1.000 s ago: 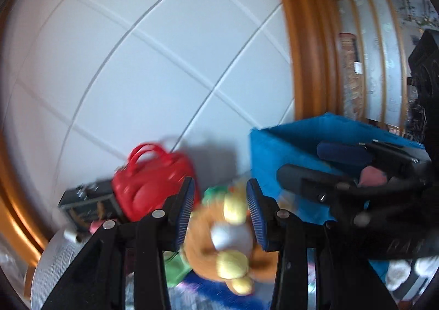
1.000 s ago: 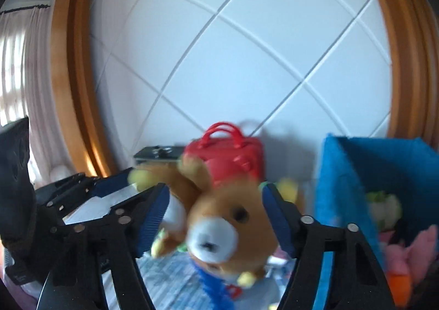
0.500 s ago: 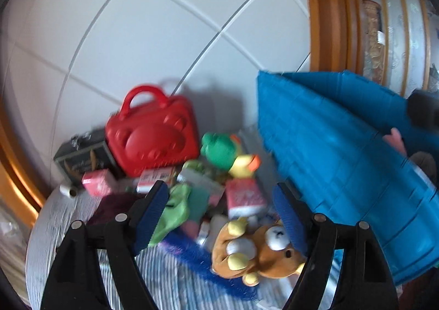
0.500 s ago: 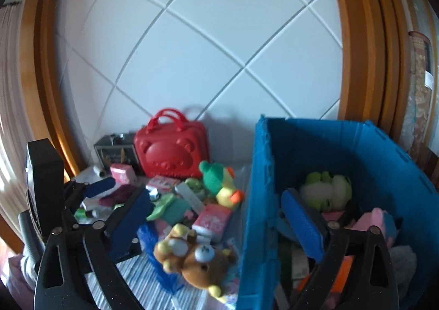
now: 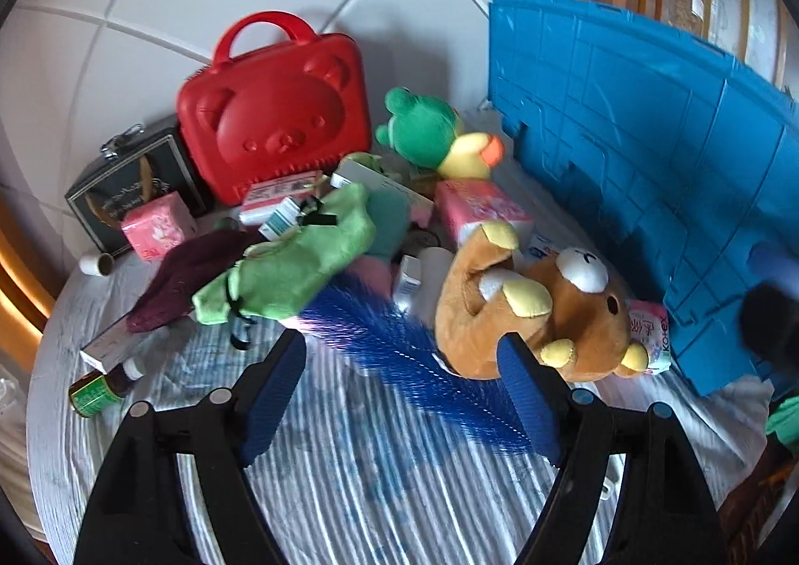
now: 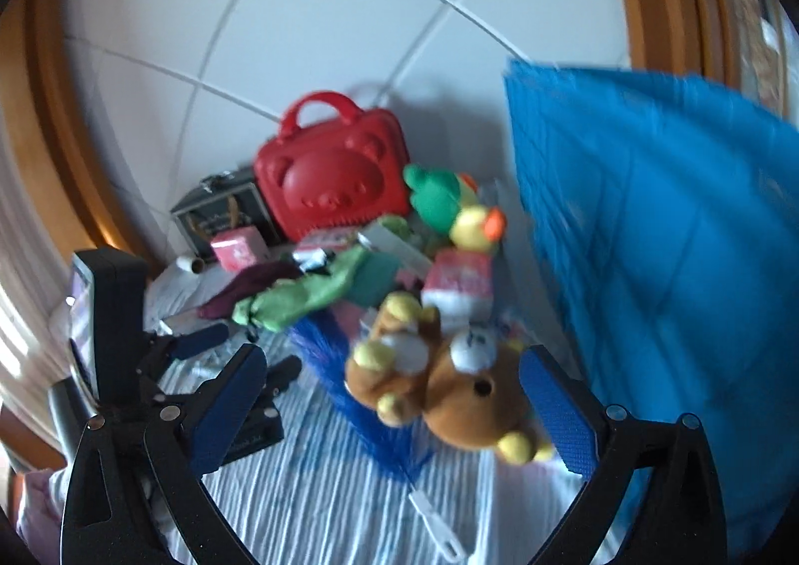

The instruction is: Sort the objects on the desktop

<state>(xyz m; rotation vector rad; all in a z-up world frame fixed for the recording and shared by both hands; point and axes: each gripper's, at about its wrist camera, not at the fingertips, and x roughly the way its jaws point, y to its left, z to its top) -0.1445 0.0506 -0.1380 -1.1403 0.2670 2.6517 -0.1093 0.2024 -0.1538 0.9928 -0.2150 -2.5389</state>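
A brown plush bear (image 5: 539, 310) lies on its back on the striped cloth, right against the blue crate (image 5: 649, 165). A blue bristle brush (image 5: 399, 345) lies slantwise beside it. My left gripper (image 5: 399, 395) is open just over the brush, its right pad close to the bear. My right gripper (image 6: 394, 415) is open wide, with the bear (image 6: 449, 390) lying below and between its fingers, untouched. The brush (image 6: 369, 415) shows its white handle toward me. The left gripper's fingers (image 6: 199, 345) appear at the left of the right wrist view.
Behind the bear is a heap: red bear-faced case (image 5: 279, 110), green and yellow plush (image 5: 439, 135), green pouch (image 5: 294, 255), maroon cloth (image 5: 185, 275), pink packs (image 5: 479, 210), black box (image 5: 125, 180), small bottle (image 5: 100, 390). A tiled wall is behind.
The bear was up between the fingers a second ago; now it lies on the cloth by the crate. Both grippers' jaws have widened and both have sunk toward the table.
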